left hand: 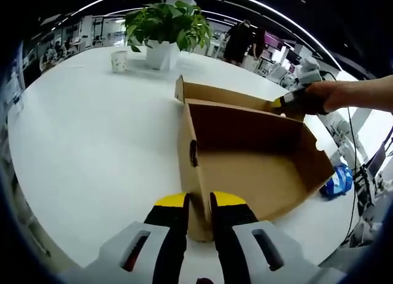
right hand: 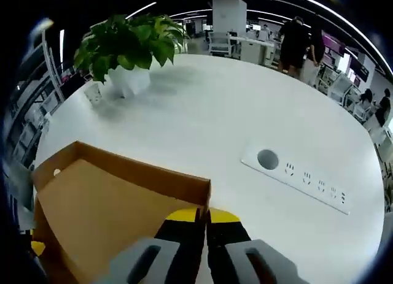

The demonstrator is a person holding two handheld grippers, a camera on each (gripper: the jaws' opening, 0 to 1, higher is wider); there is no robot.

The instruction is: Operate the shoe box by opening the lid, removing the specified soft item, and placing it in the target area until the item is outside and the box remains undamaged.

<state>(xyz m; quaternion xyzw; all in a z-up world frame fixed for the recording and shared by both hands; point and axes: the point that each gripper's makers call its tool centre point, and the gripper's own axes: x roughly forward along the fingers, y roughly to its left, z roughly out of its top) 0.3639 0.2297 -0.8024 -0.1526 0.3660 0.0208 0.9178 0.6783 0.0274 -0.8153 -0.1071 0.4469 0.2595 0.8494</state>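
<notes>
Shoe box point(left hand: 245, 155) wall between left tool point(left hand: 199, 201) tips

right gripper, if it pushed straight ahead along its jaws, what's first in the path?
The right gripper is already shut on the shoe box wall, so it meets that cardboard. Beyond it lies bare white table; the power strip sits off to the side.
</notes>
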